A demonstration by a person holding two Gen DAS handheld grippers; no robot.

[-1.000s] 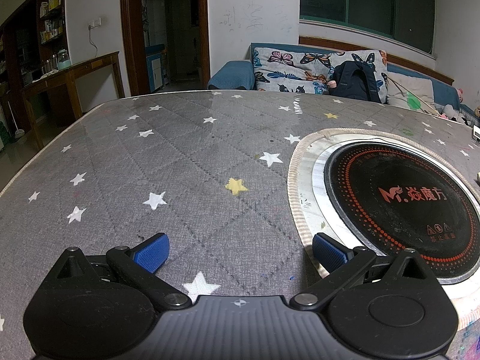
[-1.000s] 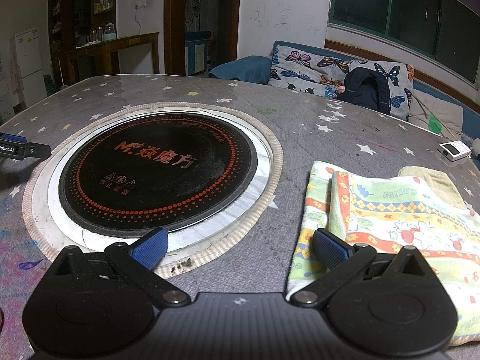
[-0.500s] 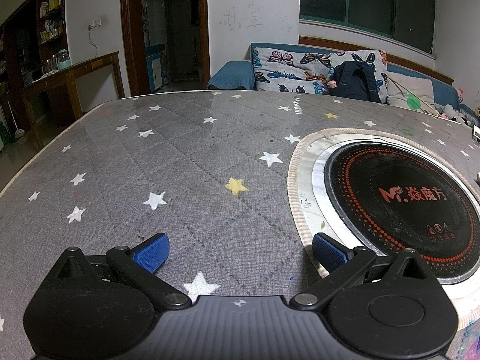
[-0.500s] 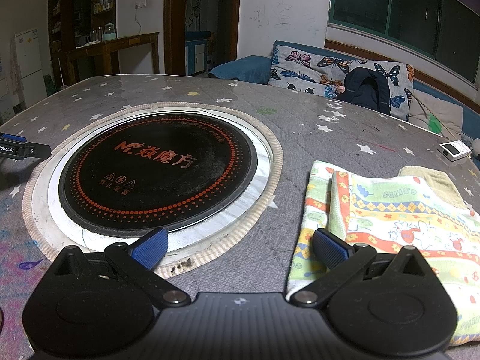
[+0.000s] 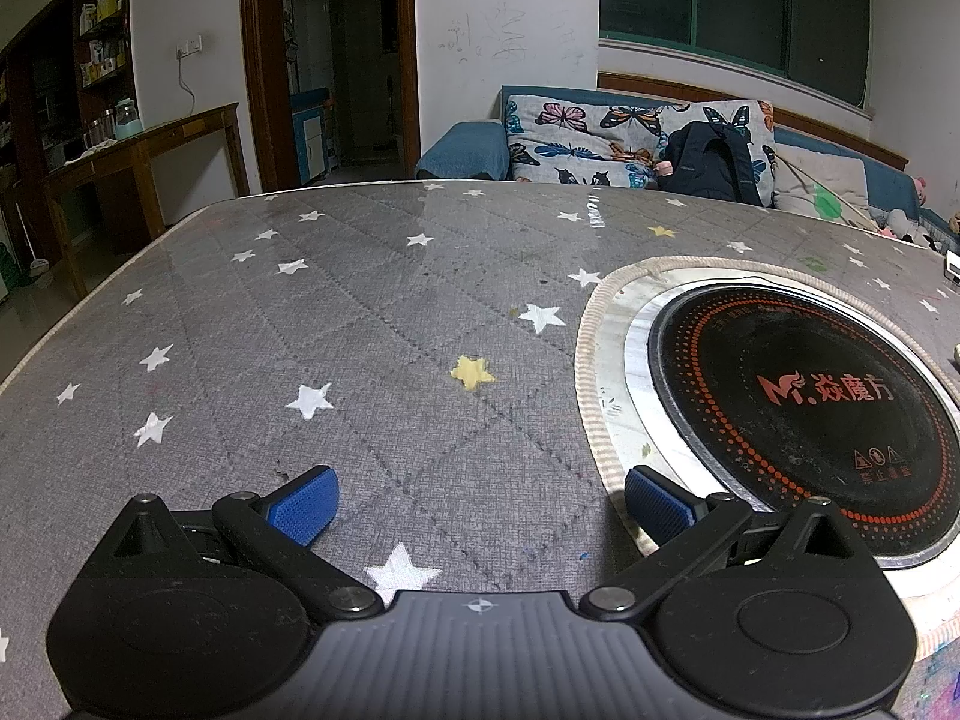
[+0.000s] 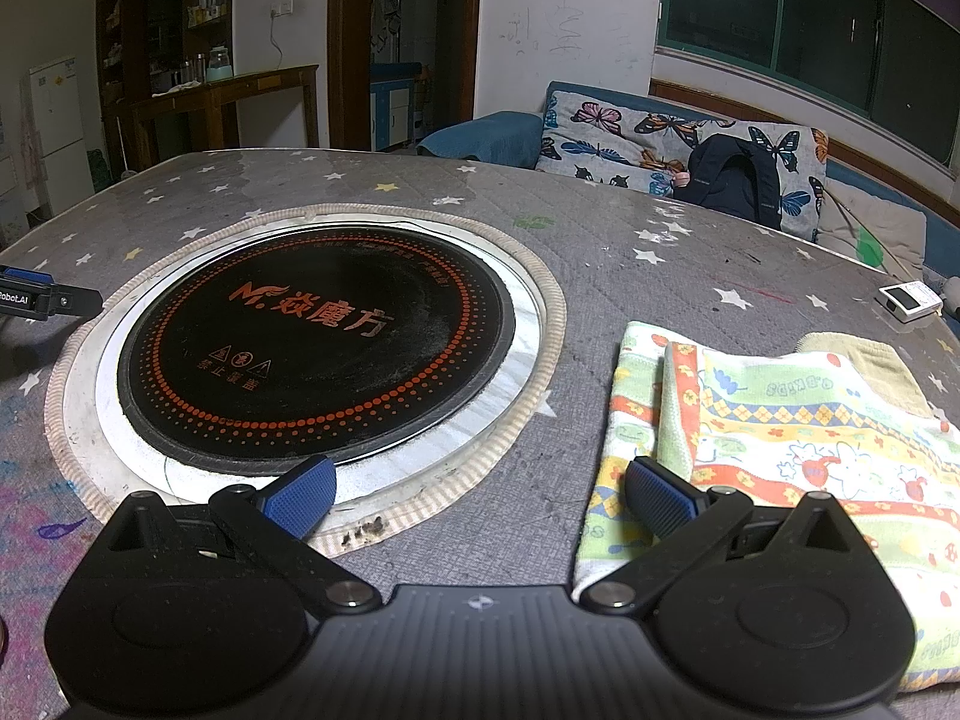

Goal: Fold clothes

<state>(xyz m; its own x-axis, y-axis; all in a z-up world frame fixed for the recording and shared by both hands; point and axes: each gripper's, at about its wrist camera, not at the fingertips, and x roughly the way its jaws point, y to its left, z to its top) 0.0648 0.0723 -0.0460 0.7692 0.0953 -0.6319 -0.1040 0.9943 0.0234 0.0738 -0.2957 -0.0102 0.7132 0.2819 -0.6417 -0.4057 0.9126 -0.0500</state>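
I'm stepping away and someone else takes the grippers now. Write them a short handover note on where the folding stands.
Left gripper: open, holding nothing, over the bare star-patterned table cover, left of the round cooktop.
Right gripper: open, holding nothing, its right finger over the near left edge of the patterned garment.
The garment lies flat on the table, right of the cooktop, partly folded, with layered edges showing.
Left: grasp it and finish folding.

On the table (image 6: 600, 252), the folded cloth (image 6: 780, 438) lies right of the inset cooktop (image 6: 312, 354), sofa (image 6: 690, 144) behind.
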